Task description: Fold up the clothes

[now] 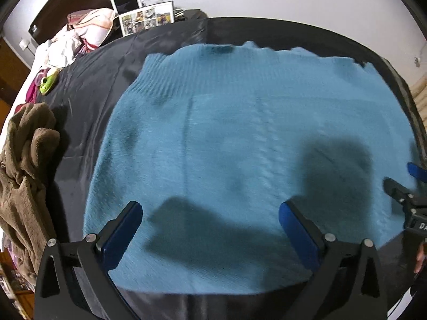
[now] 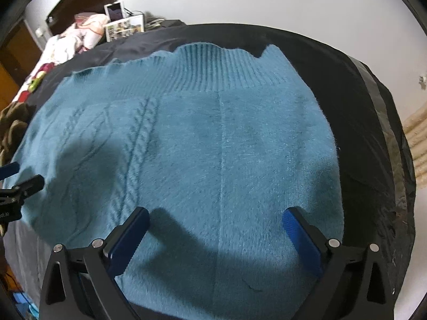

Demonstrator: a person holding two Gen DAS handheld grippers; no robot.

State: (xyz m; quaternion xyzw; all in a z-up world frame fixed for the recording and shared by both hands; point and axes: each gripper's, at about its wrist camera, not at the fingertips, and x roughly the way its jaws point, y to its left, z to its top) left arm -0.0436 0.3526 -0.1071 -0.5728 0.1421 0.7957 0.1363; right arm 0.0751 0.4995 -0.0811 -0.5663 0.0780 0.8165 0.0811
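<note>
A teal knitted sweater (image 1: 240, 138) lies folded and flat on a dark cover (image 1: 88, 90), its ribbed hem toward the far side. My left gripper (image 1: 210, 214) hovers over its near left part, jaws wide apart, nothing between the blue pads. In the right wrist view the same sweater (image 2: 202, 144) shows cable-knit ridges and a lengthwise crease. My right gripper (image 2: 216, 220) hangs above its near right part, also wide open and empty. Each gripper shows at the edge of the other's view: the right one (image 1: 408, 184), the left one (image 2: 18, 178).
A crumpled brown fleece garment (image 1: 24, 176) lies at the left edge of the cover. Beyond it are a green toy (image 1: 48, 82), a heap of pink and white bedding (image 1: 80, 34), a picture frame (image 1: 146, 17) and a tablet. A beige rug (image 2: 416, 144) shows at the right.
</note>
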